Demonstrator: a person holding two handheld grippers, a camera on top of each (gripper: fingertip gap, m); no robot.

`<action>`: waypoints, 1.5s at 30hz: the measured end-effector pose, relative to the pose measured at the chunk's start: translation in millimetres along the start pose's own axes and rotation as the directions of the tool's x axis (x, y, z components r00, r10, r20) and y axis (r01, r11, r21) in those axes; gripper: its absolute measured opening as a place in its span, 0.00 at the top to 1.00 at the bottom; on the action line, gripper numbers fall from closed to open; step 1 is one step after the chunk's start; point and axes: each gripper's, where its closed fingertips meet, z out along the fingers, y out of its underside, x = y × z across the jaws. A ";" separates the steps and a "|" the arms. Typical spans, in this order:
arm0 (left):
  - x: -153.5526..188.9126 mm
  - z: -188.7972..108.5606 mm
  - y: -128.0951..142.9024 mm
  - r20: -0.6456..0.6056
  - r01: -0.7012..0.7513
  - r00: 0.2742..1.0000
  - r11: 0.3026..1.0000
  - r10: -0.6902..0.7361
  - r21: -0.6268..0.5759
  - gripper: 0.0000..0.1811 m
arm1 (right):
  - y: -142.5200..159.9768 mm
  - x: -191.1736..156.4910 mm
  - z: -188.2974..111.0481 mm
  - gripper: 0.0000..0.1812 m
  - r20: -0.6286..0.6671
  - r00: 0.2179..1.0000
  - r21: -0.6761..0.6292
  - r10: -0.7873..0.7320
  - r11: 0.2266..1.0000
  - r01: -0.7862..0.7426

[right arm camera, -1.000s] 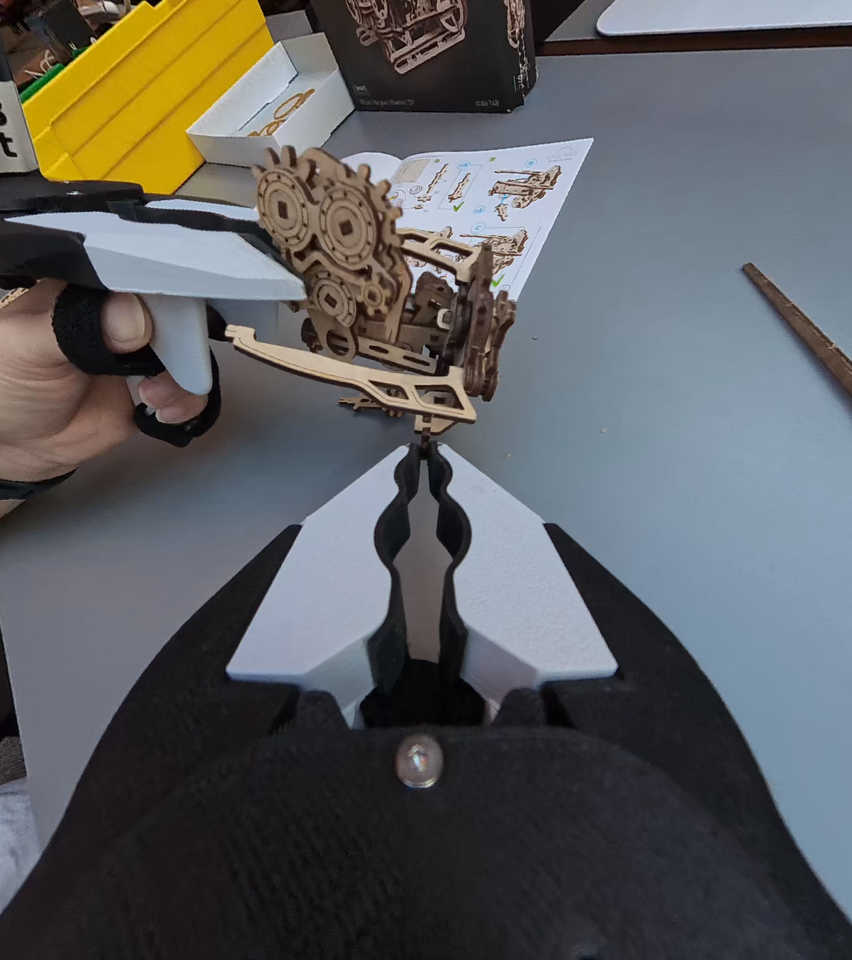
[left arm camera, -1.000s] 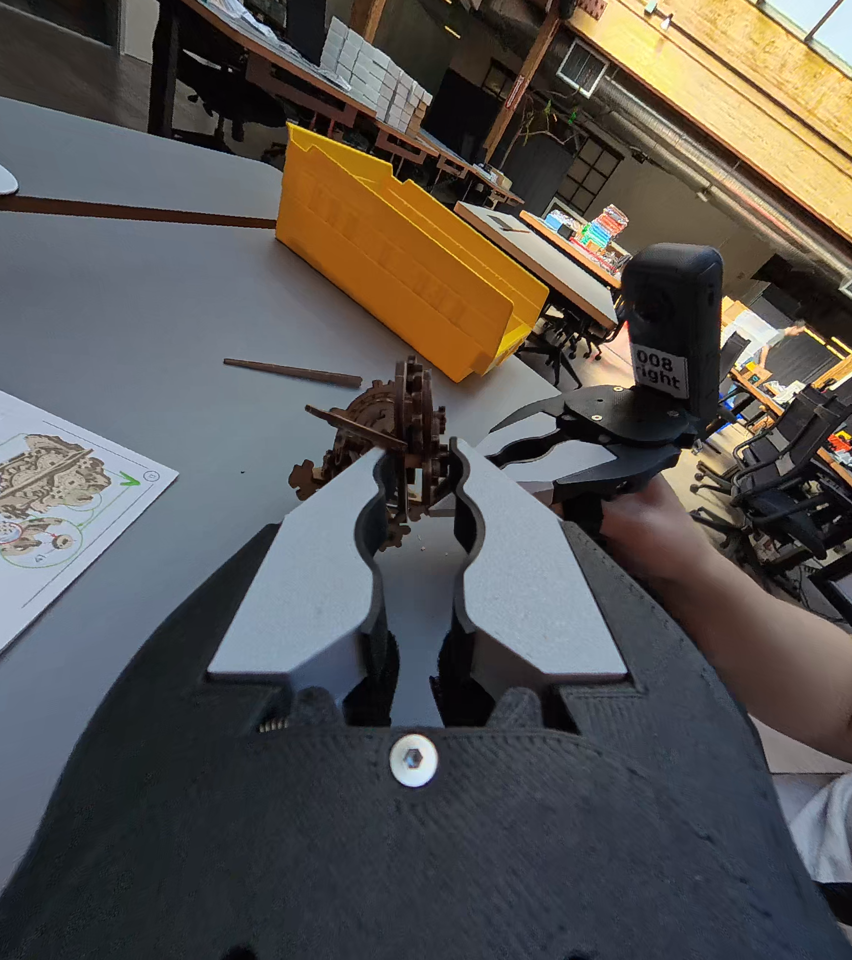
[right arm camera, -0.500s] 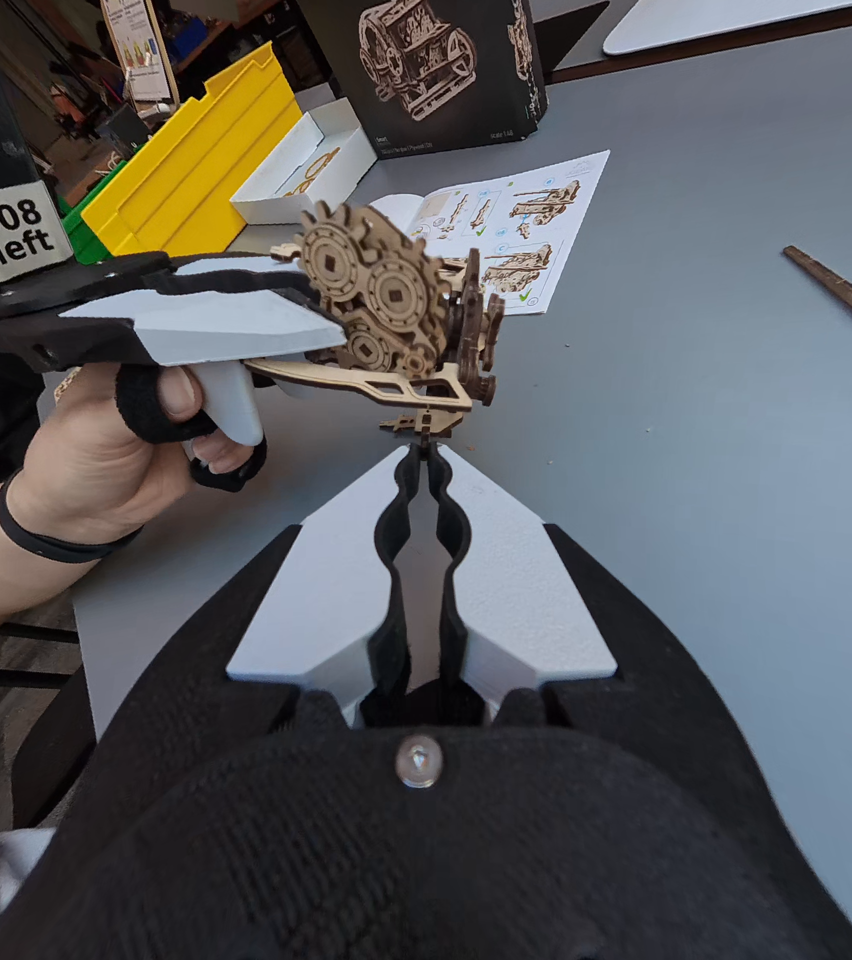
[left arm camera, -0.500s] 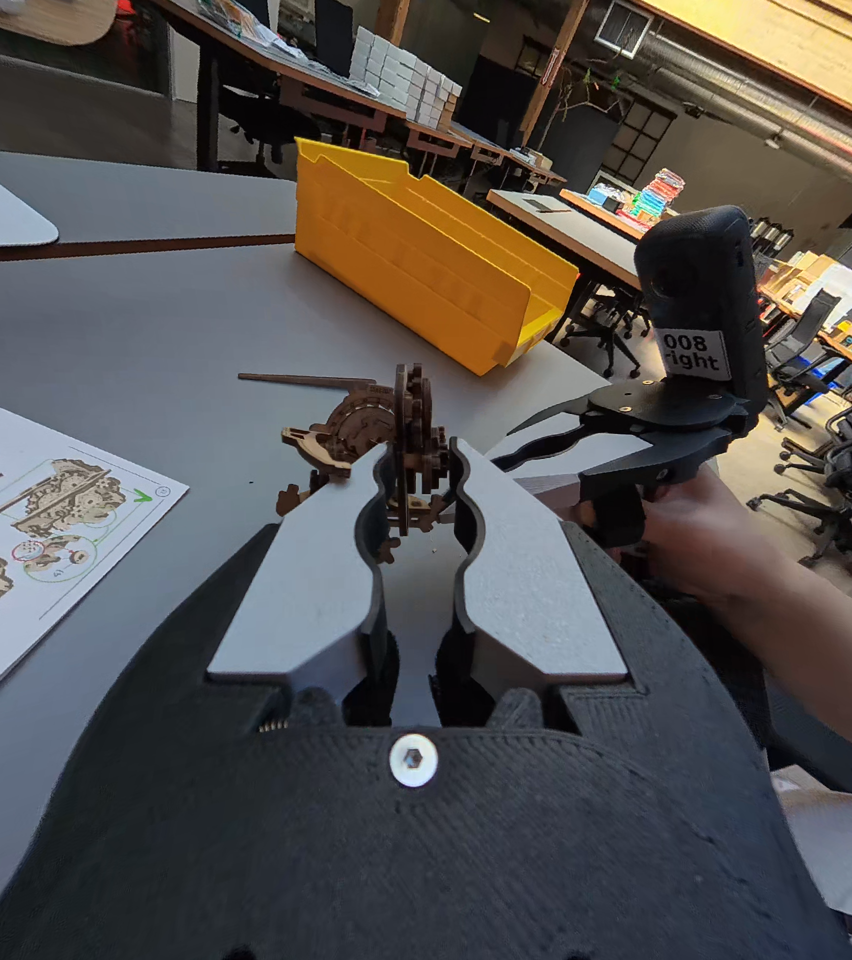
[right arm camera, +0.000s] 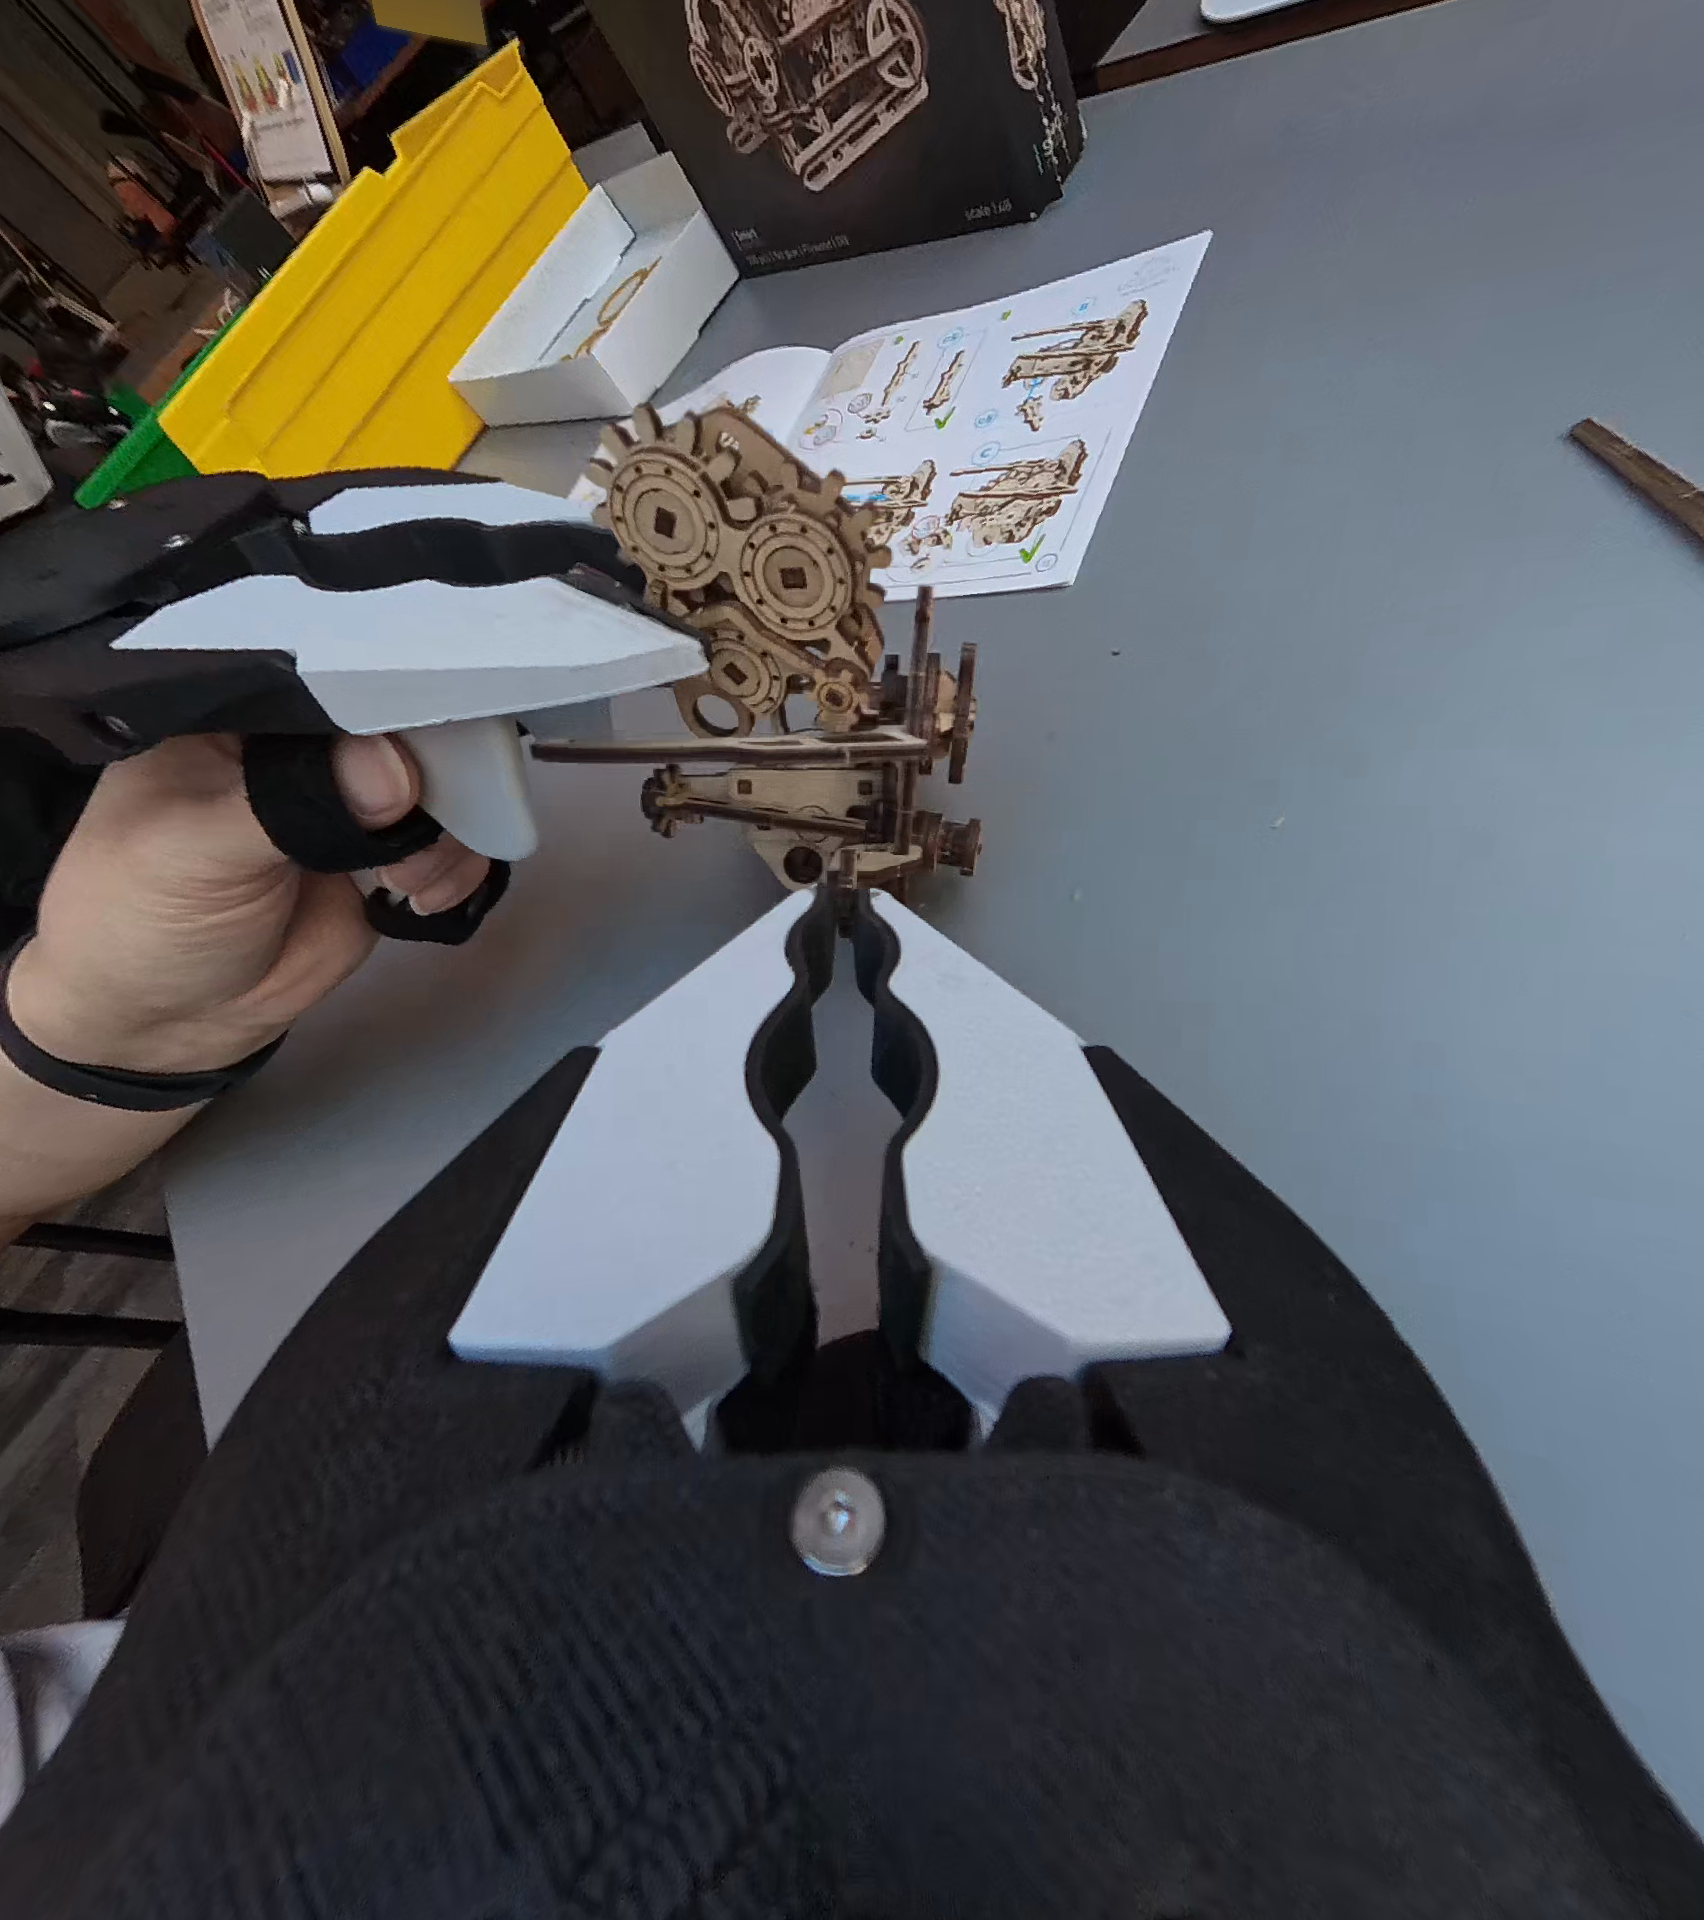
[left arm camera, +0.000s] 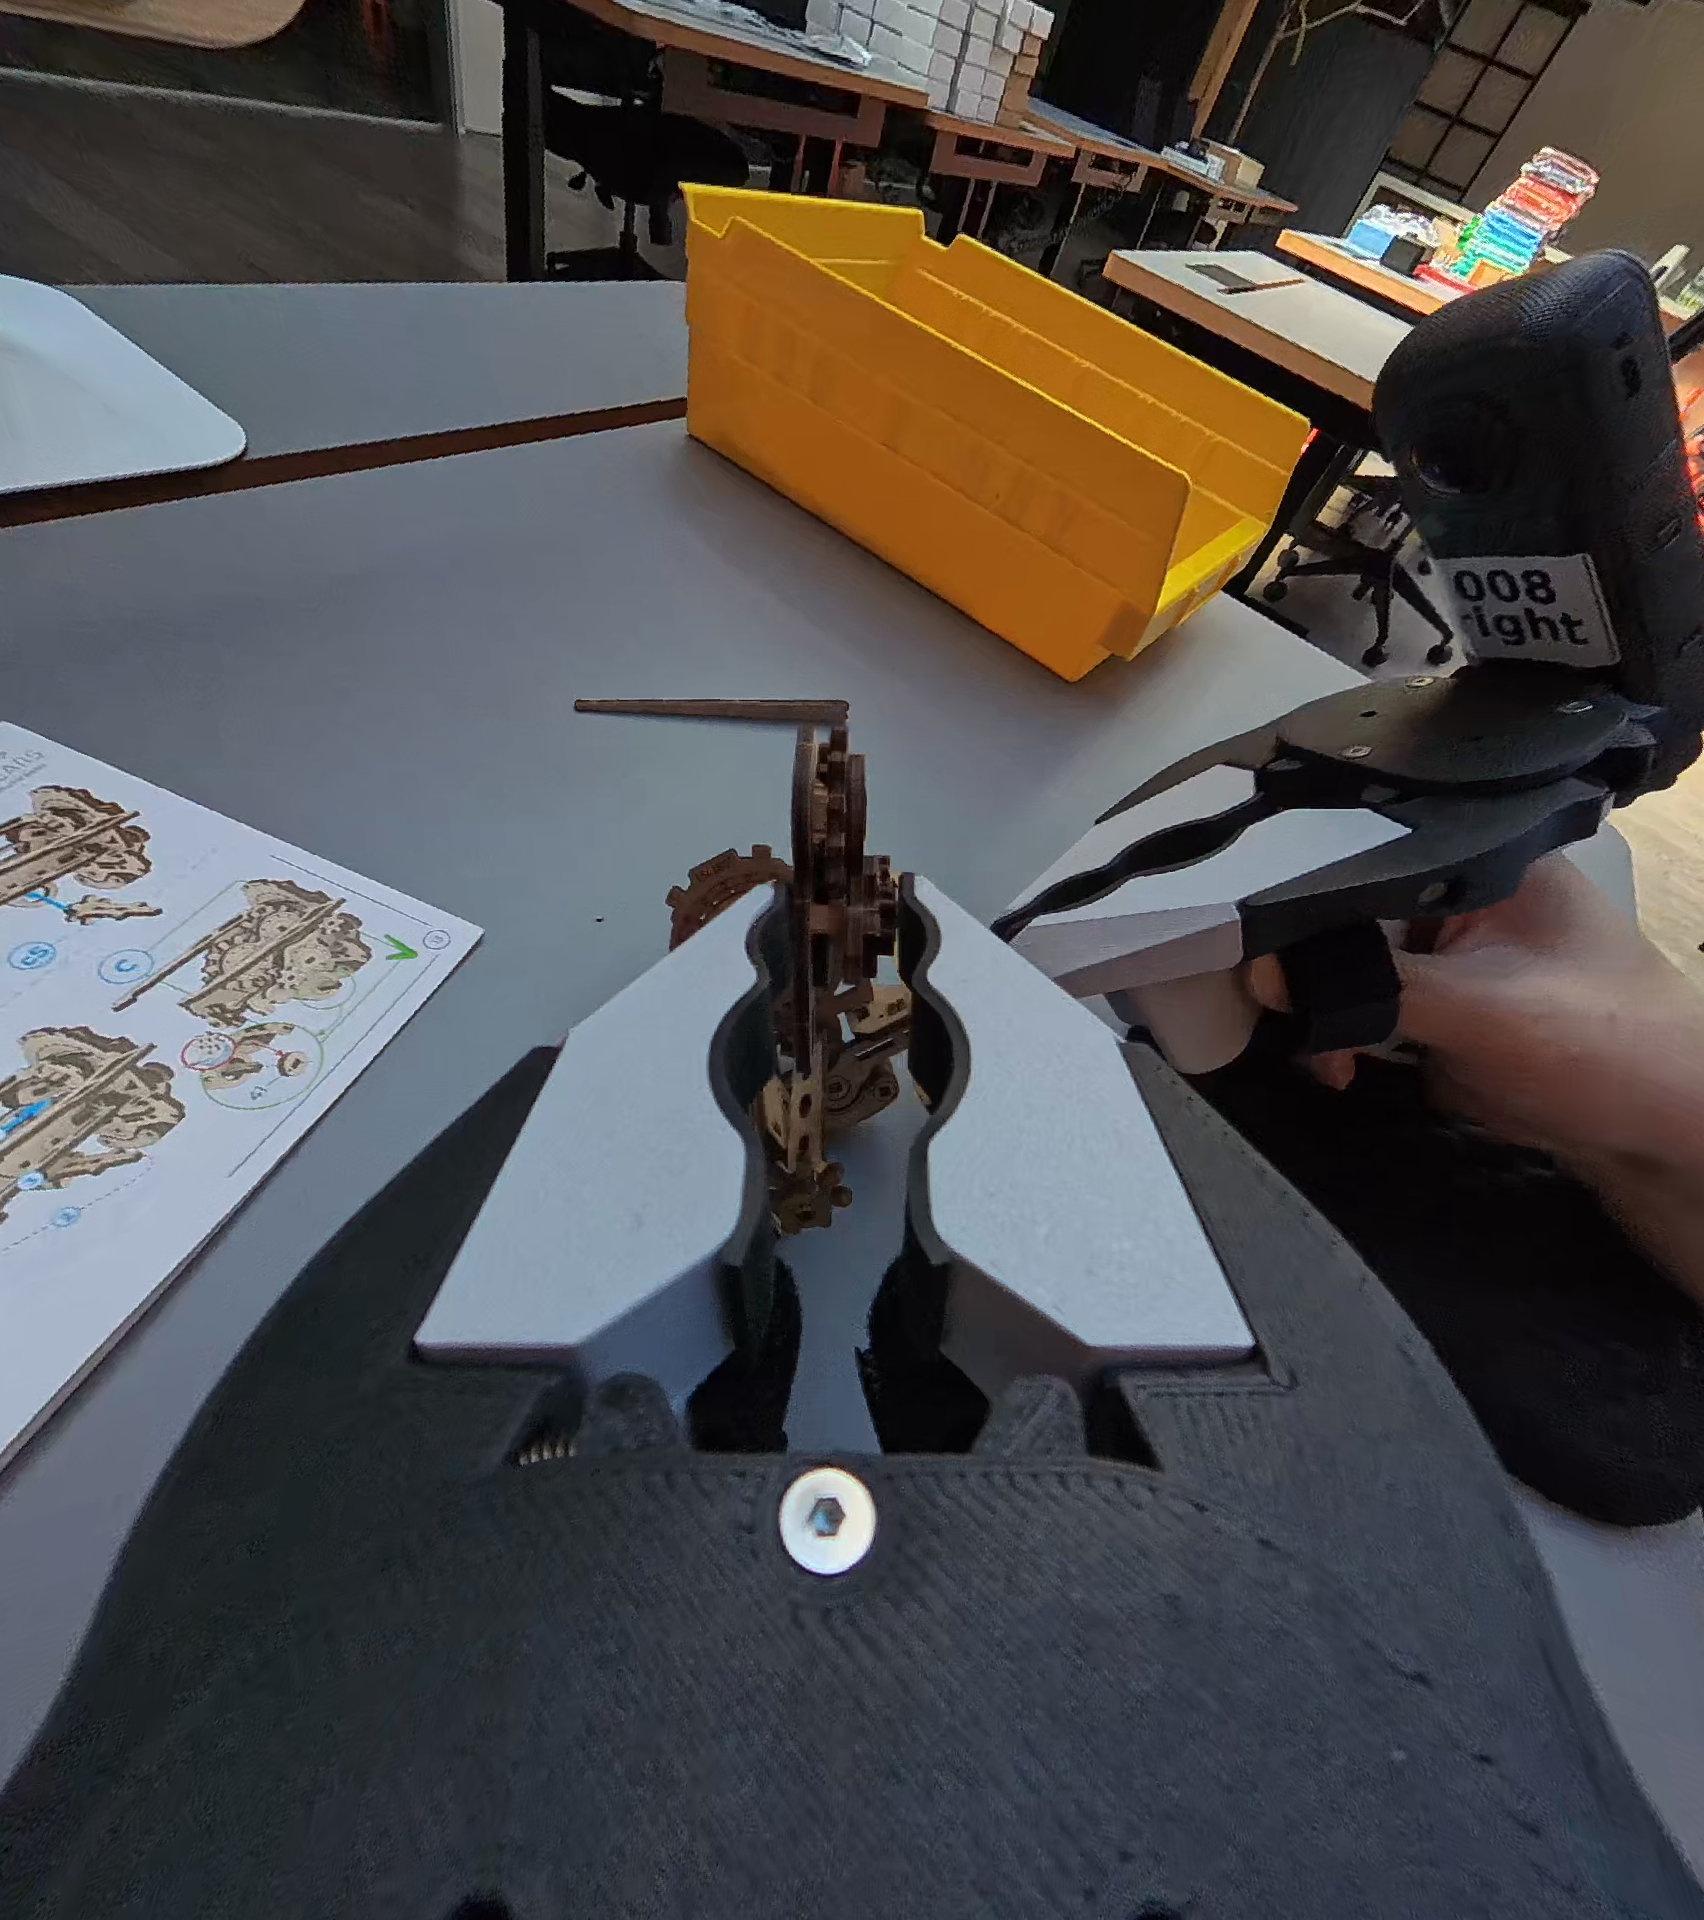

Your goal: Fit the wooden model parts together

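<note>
Left gripper (right arm camera: pixel 661 623) pinches the tan laser-cut wooden gear assembly (right arm camera: pixel 775 582); right gripper (right arm camera: pixel 835 904), near, pinches a small peg (right arm camera: pixel 835 881) underneath. Fitting step; next, press home squarely.

- Instruction sheet (left arm camera: pixel 152 997): cut off by the left edge in the left wrist view.
- Wooden stick (right arm camera: pixel 1700 520): runs out at the right edge in the right wrist view.
- Dark box (right arm camera: pixel 858 114): top cropped.
- Wooden model (left arm camera: pixel 827 997): lower half hidden between the left tongs (left arm camera: pixel 835 914).
- Small part nipped by the right tongs (right arm camera: pixel 840 906): too small to tell.
</note>
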 end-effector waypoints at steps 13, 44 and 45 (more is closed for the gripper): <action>-6.3 -3.1 11.8 -0.039 0.071 0.996 0.994 -0.075 -0.080 0.90 | 20.8 -18.8 -12.4 0.94 0.148 0.986 -0.239 -0.072 0.965 0.107; 0.2 12.6 17.7 -0.243 -0.231 0.960 0.879 0.137 -0.417 0.90 | -22.1 -8.6 19.5 0.93 0.775 0.486 -0.145 -0.403 0.635 0.758; -1.0 11.0 14.8 -0.235 -0.230 0.962 0.884 0.142 -0.408 0.88 | -23.4 -10.0 19.0 0.93 0.776 0.500 -0.148 -0.384 0.660 0.736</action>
